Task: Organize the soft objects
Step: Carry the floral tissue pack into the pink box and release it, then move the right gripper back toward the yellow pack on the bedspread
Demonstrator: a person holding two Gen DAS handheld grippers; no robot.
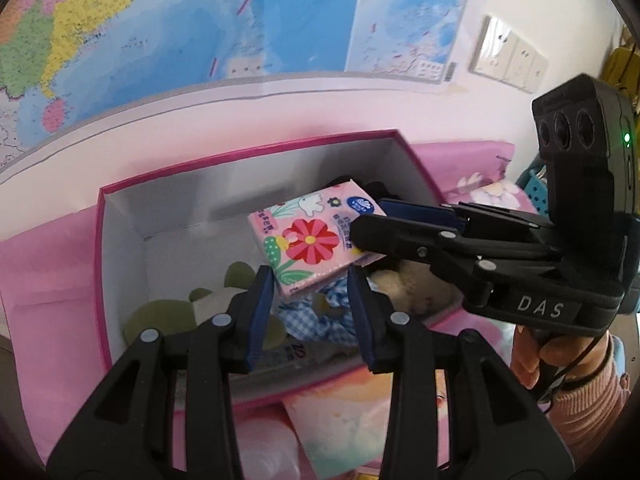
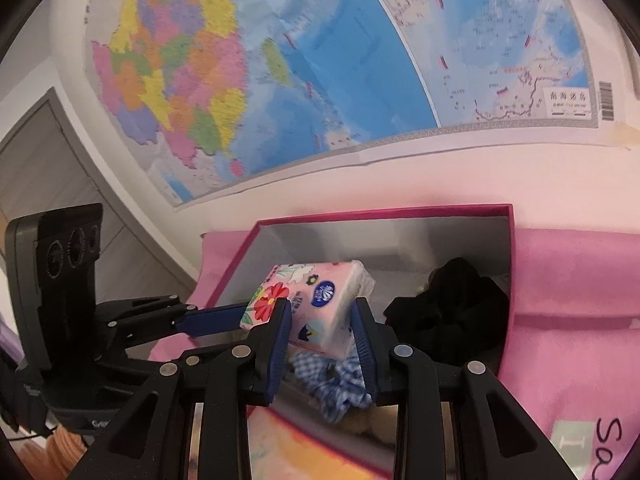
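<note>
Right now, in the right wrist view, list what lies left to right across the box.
Left gripper → floral tissue pack, pinched by the right gripper → black fabric → box's right wall.

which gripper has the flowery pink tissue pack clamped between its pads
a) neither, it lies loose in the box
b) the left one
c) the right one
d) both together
c: in the right wrist view the right gripper has its blue pads pressed on both sides of the tissue pack, held above the pink box; the left gripper has nothing between its fingers.
</note>
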